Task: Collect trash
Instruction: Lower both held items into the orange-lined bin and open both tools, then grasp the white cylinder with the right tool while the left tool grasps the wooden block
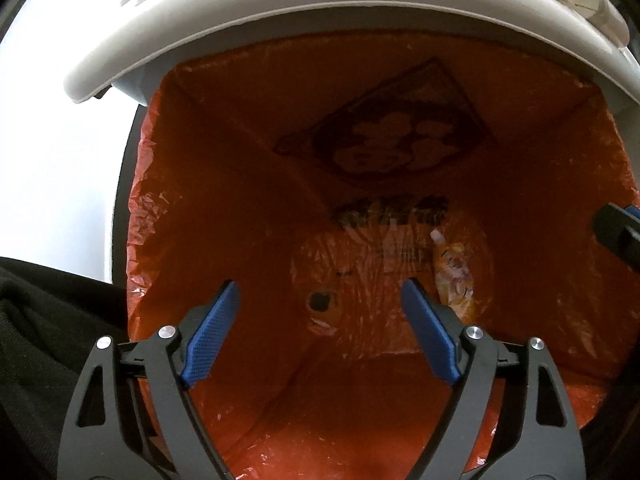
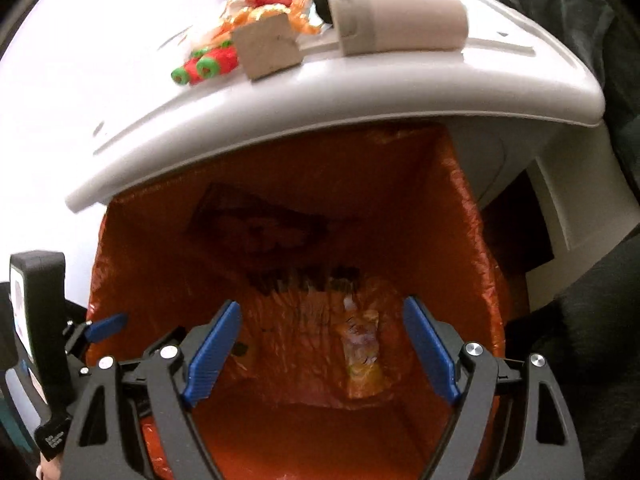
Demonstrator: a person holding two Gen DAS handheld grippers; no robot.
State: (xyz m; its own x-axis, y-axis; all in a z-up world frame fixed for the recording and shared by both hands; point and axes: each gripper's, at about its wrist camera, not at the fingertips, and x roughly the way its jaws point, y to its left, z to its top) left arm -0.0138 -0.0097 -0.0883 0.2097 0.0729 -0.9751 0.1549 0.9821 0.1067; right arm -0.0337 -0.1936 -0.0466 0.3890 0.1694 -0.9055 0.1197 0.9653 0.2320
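Both my left gripper [image 1: 320, 300] and right gripper [image 2: 322, 320] gape empty over the bin [image 2: 280, 208]; leftover trash [image 2: 260, 28] above could slide off the table [image 2: 400, 92].

The mouth of the orange-lined bin [image 1: 248, 184] stood wide and unblocked below both tongs, with deep free room down to the bottom, where only a yellow wrapper [image 1: 454, 280] and a small dark scrap [image 1: 320, 302] lay. The white desk edge [image 1: 304, 20] overhung the bin's far side. On the desk, a cardboard piece [image 2: 268, 50], a white roll [image 2: 400, 24] and colourful wrappers [image 2: 208, 64] crowded the top. The left tongs [image 2: 102, 326] hung just beside the right tongs [image 2: 320, 344], narrowing the opening on that side.
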